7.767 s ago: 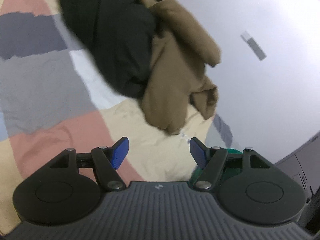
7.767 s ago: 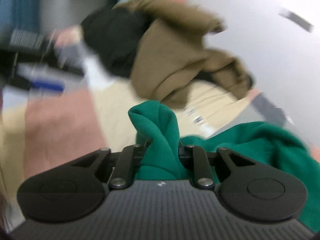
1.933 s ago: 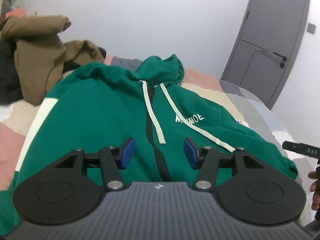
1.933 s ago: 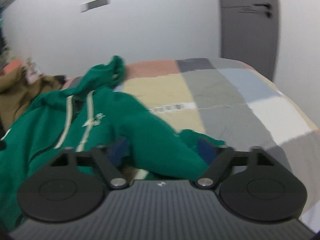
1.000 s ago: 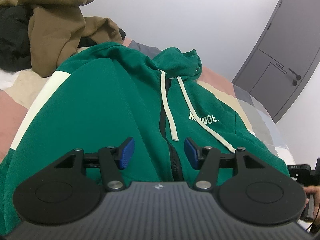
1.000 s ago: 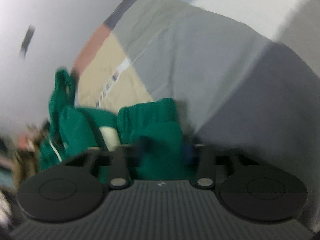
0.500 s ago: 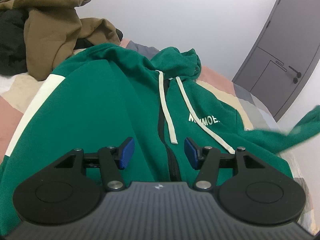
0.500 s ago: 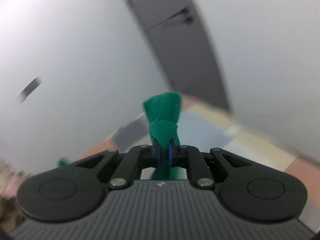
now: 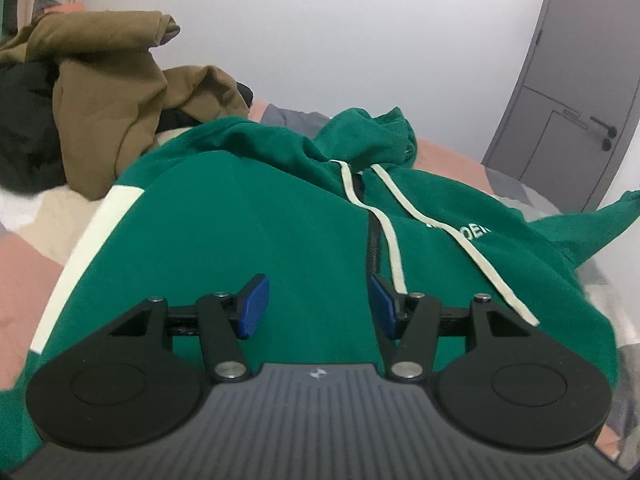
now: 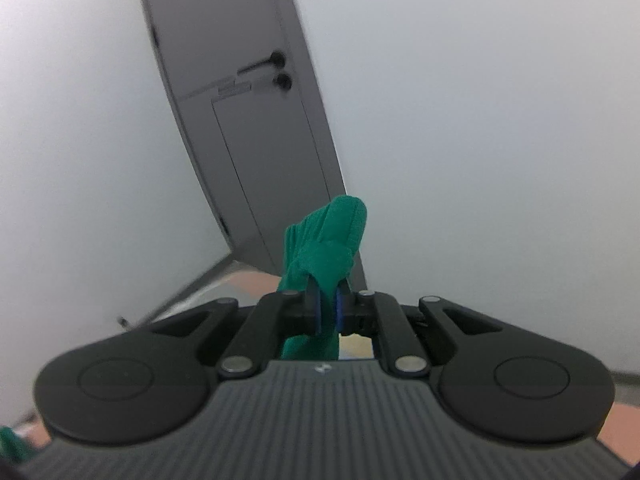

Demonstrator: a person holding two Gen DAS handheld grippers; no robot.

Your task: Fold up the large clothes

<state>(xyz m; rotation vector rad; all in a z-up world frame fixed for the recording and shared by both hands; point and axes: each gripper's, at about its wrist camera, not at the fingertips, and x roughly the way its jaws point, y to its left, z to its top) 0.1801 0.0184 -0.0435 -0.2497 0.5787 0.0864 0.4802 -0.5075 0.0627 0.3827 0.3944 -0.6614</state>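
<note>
To your left, a brown garment (image 9: 108,120) is heaped over a black one (image 9: 24,120) on the bed (image 9: 24,280). Your left hand-held gripper (image 9: 316,306) hovers released, blue pads apart, over the green hoodie (image 9: 248,216) lying front-up on the patchwork bed. Your right hand-held gripper (image 10: 327,308) is clenched on the hoodie's sleeve cuff (image 10: 328,240), lifted before the grey door (image 10: 248,112)

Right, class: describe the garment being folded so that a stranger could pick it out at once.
On the patchwork bed, in front of the heaped brown and black clothes, lies a green zip hoodie. Only it has cream drawstrings, white chest lettering and a cream sleeve stripe.
</note>
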